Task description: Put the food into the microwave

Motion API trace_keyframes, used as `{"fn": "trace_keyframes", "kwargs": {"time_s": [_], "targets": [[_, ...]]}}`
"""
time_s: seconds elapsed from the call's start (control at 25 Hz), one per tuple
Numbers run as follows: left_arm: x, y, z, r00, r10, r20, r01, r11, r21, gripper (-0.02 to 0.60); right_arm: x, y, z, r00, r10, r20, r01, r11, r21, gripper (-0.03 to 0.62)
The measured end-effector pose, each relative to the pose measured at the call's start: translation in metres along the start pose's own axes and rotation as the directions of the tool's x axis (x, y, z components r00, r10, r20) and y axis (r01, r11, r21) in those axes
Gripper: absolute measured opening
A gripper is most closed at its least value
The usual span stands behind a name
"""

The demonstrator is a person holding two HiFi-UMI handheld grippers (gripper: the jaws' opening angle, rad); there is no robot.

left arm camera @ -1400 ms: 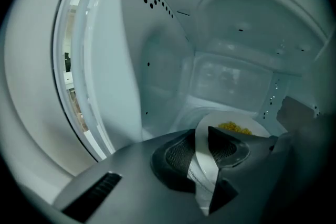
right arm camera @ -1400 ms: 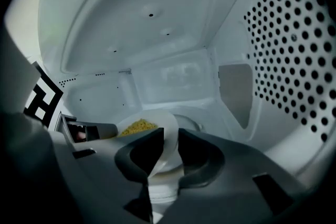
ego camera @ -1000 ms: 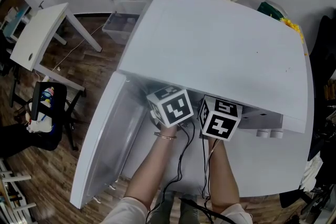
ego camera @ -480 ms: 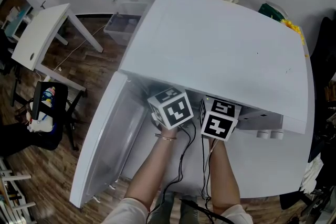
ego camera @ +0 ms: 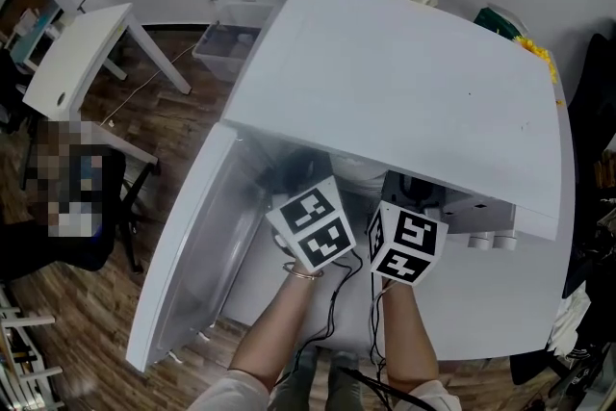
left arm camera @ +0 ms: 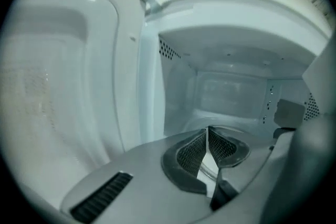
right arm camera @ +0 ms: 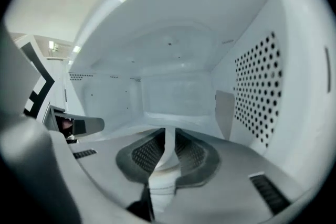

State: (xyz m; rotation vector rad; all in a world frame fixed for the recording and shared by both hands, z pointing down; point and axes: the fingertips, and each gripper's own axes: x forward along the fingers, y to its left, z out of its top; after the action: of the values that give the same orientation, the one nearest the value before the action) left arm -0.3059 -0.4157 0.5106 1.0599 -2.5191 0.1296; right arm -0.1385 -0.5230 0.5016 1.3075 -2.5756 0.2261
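**Open white microwave, two tongs at its mouth**

A boxy white microwave [ego camera: 404,82], with a smooth matte top, sits on a white tabletop [ego camera: 510,313]. Its door [ego camera: 192,255] hangs wide open to the left, with a glossy, faintly see-through panel. The cavity is smooth pale enamel with rounded corners. Its right wall [right arm camera: 260,92] is dotted with rows of small round holes.

From above, a pale rounded dish [ego camera: 361,170] shows just inside the cavity mouth, under the top edge and ahead of both tongs. The food in it cannot be made out.

The left tongs [left arm camera: 208,134] have grey curved jaws faced with dark pads [left arm camera: 191,152] that have a fine mesh texture. Their tips meet, leaving only a thin wedge of gap below, and they grip nothing.

The right tongs [right arm camera: 169,136] have the same meshed pads. They have just been closing and now stand a narrow slit apart. Only pale white shows through the slit, and no held thing can be seen.

Both tongs point into the cavity.
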Motion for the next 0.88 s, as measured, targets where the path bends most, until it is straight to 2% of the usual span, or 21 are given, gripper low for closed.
{"fn": "trace_keyframes", "kwargs": {"time_s": [0.12, 0.28, 0.44, 0.64, 0.88], "targets": [[-0.03, 0.002, 0.003, 0.998, -0.022, 0.053, 0.022, 1.0, 0.004, 0.433, -0.026, 0.016, 0.007, 0.998, 0.028, 0.051, -0.027, 0.999, -0.033, 0.043], [-0.075, 0.008, -0.005, 0.996, -0.067, 0.06, 0.066, 0.998, 0.019, 0.433, -0.064, 0.039, 0.008, 0.993, 0.105, 0.056, -0.105, 0.994, 0.009, 0.031], [-0.118, 0.02, -0.008, 0.994, -0.089, 0.059, 0.087, 0.995, 0.037, 0.433, -0.096, 0.043, 0.007, 0.989, 0.144, 0.03, -0.144, 0.989, 0.029, 0.026], [-0.168, 0.037, -0.015, 0.995, -0.101, -0.003, 0.101, 0.995, 0.022, 0.433, -0.15, 0.039, 0.005, 0.989, 0.146, -0.004, -0.145, 0.989, 0.041, 0.023], [-0.232, 0.04, -0.012, 0.988, -0.147, -0.052, 0.147, 0.989, -0.007, 0.433, -0.228, 0.03, 0.011, 0.996, 0.089, -0.018, -0.089, 0.996, 0.028, 0.023]]}}
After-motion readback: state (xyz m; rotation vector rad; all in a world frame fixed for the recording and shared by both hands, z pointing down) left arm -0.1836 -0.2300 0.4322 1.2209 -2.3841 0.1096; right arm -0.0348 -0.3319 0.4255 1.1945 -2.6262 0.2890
